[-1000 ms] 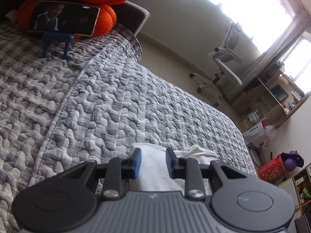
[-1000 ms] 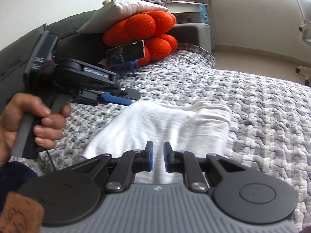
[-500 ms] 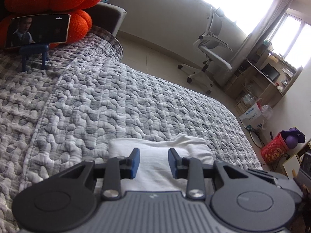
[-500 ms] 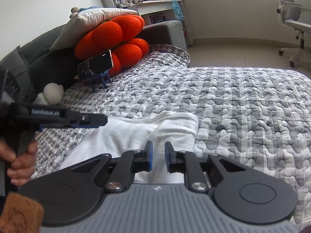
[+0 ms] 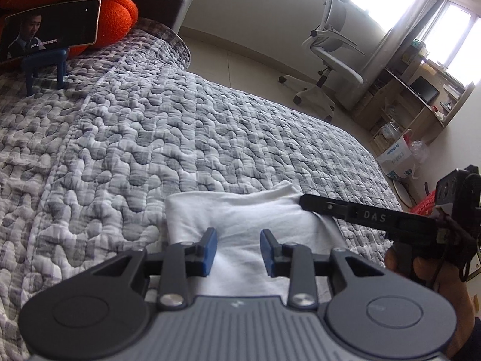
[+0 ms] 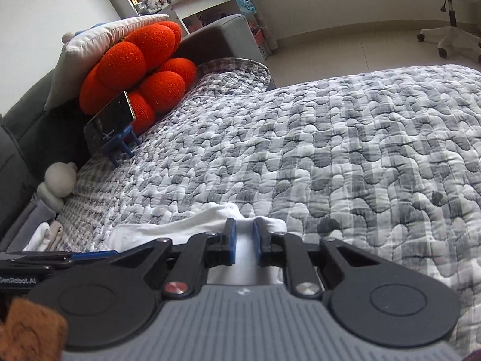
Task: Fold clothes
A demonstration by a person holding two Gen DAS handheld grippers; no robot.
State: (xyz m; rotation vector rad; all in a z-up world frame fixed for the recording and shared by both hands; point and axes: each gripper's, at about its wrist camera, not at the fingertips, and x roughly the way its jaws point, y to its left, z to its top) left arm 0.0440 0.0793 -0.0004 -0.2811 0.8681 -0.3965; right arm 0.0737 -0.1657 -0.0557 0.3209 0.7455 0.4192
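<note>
A white garment, folded into a rectangle, lies on the grey quilted bedspread. My left gripper hovers over the garment's near part. It is open, and only cloth shows beneath the blue pads. In the right wrist view the garment bunches up at my right gripper. Its jaws stand a narrow gap apart, and white cloth shows in that gap. In the left wrist view the right gripper's black finger rests at the garment's far right corner, held by a hand.
A phone on a blue stand and orange cushions sit at the head of the bed. A small plush and a pile of clothes lie at the left edge. An office chair stands on the floor beyond.
Both grippers came down closer to the garment. The right one moved to its far right corner, and the left jaws opened slightly wider.
</note>
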